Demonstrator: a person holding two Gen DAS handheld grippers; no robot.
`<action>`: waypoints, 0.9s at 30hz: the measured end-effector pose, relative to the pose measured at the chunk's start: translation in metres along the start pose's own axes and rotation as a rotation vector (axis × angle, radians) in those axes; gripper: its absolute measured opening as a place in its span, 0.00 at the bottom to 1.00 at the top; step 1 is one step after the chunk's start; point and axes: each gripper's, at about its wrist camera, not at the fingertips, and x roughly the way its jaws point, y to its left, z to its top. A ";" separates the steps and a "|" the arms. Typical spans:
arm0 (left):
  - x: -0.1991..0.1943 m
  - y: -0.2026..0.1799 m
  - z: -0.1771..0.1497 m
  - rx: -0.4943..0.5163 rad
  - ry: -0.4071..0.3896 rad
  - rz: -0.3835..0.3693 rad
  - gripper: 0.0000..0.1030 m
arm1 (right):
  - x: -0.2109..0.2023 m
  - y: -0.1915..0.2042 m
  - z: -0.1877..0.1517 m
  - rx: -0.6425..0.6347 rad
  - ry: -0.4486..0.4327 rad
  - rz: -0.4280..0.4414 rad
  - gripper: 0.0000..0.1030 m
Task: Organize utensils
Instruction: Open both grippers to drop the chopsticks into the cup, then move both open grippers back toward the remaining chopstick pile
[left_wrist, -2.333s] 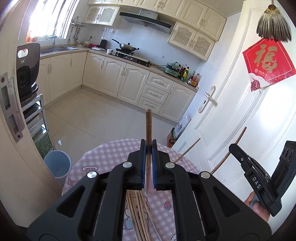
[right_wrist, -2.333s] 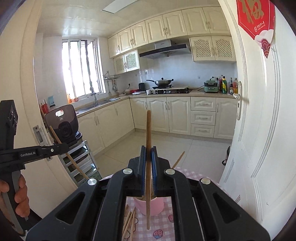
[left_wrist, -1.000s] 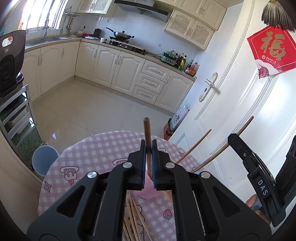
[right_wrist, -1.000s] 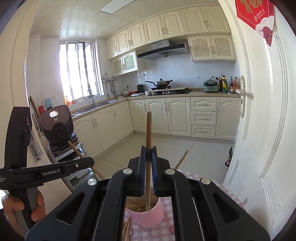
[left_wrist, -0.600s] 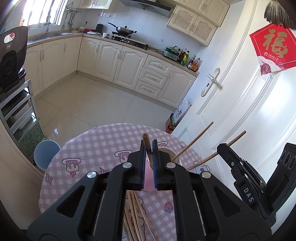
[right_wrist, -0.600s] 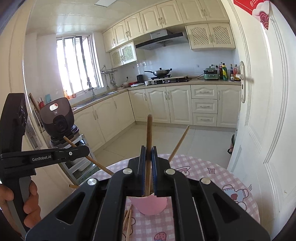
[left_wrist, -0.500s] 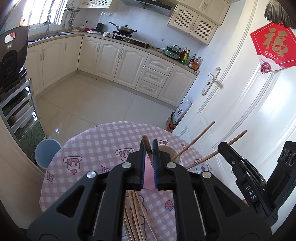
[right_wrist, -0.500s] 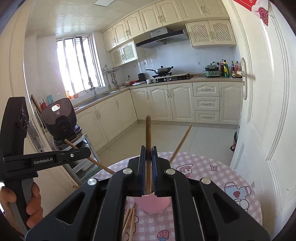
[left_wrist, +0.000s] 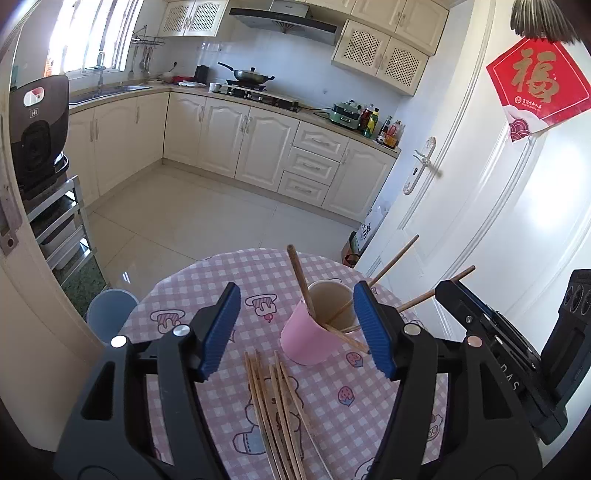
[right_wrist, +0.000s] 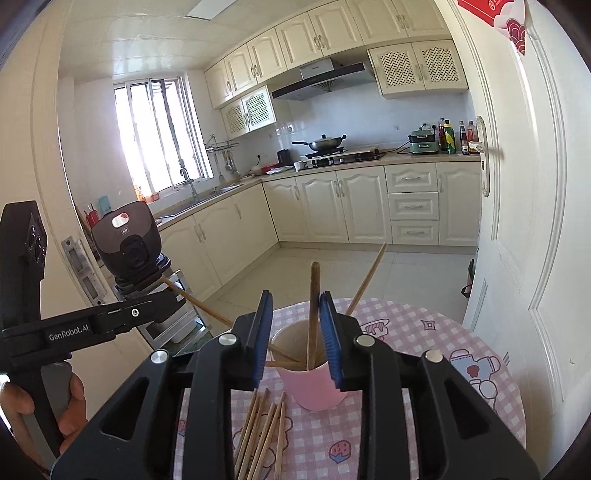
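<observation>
A pink cup (left_wrist: 314, 338) (right_wrist: 314, 387) stands on the round table with a pink checked cloth (left_wrist: 207, 280) (right_wrist: 443, 332) and holds several wooden chopsticks. My left gripper (left_wrist: 297, 328) is just short of the cup, its jaws opening wide with nothing pressed between them. The chopstick (left_wrist: 299, 277) it held leans in the cup. My right gripper (right_wrist: 295, 332) is also opening. A chopstick (right_wrist: 314, 295) stands between its blue pads with its lower end in the cup, and the pads do not press on it. Several loose chopsticks (left_wrist: 277, 413) (right_wrist: 262, 435) lie in front of the cup.
A white door (left_wrist: 461, 184) stands close on the right of the table. A blue bin (left_wrist: 110, 310) sits on the floor at the table's left edge. A metal rack with a dark appliance (left_wrist: 37, 129) is further left. A hand (right_wrist: 70, 402) holds the left gripper's handle.
Both grippers were shut, each on an upright chopstick over the cup. Their jaws have now parted and both chopsticks rest in the cup. The left gripper has drawn back a little.
</observation>
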 end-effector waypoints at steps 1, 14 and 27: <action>-0.002 0.000 -0.002 0.001 0.001 -0.001 0.63 | -0.002 0.001 -0.002 0.003 -0.001 0.002 0.26; -0.006 0.011 -0.050 0.011 0.073 0.022 0.68 | -0.008 0.005 -0.036 0.023 0.066 0.027 0.29; 0.067 0.053 -0.109 -0.037 0.366 0.045 0.42 | 0.050 -0.002 -0.108 0.058 0.348 0.037 0.29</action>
